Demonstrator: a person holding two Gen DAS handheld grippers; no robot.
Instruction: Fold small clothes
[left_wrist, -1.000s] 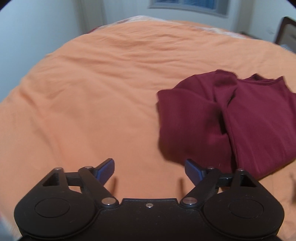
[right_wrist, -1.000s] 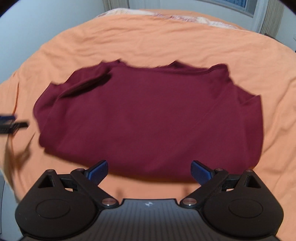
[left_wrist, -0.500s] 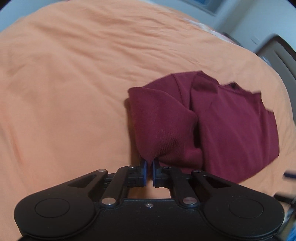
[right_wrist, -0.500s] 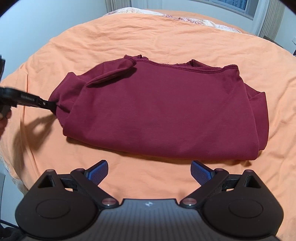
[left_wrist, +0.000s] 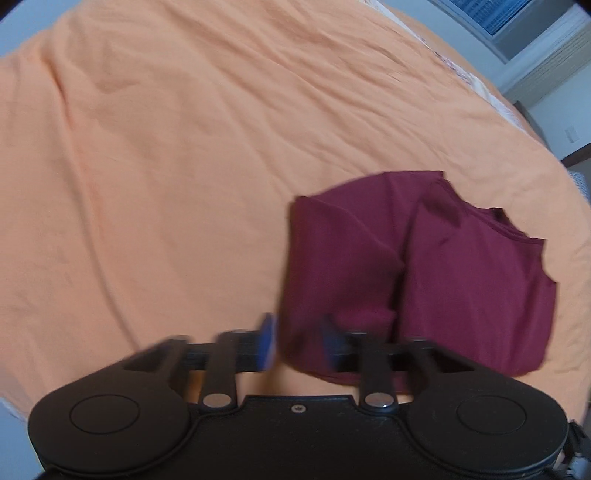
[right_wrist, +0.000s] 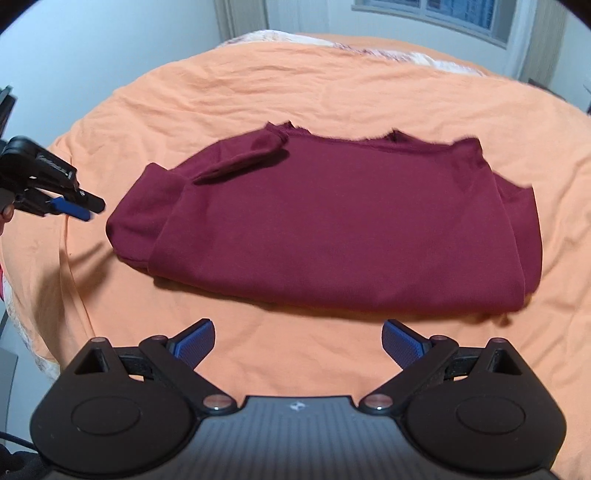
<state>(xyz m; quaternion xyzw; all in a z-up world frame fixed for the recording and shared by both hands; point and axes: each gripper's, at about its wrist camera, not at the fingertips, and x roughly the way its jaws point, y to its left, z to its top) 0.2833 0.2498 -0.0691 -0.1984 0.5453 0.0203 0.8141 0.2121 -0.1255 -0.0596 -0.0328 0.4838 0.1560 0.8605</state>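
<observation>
Garment (right_wrist: 351, 225): maroon knit top, lying near the middle of the bed (right_wrist: 332, 92), on an orange sheet. Judged from its outline, folding is well advanced: body doubled into a rough rectangle, one sleeve (right_wrist: 243, 162) laid across the top layer, neckline at the far edge. Left end bunched and rounded rather than square; right edge shows uneven layers. Likely left: squaring or one more fold, then smoothing.

Left hand-held gripper (left_wrist: 295, 341): jaws parted, motion-blurred; in the right wrist view it sits just beside the garment's left end, apart from it, holding nothing. Right hand-held gripper (right_wrist: 297, 343): jaws spread wide, empty, over bare sheet near the front edge of the garment.

Fabric is matte, soft, medium weight, with plump fold edges. Sheet is thin and finely creased.
</observation>
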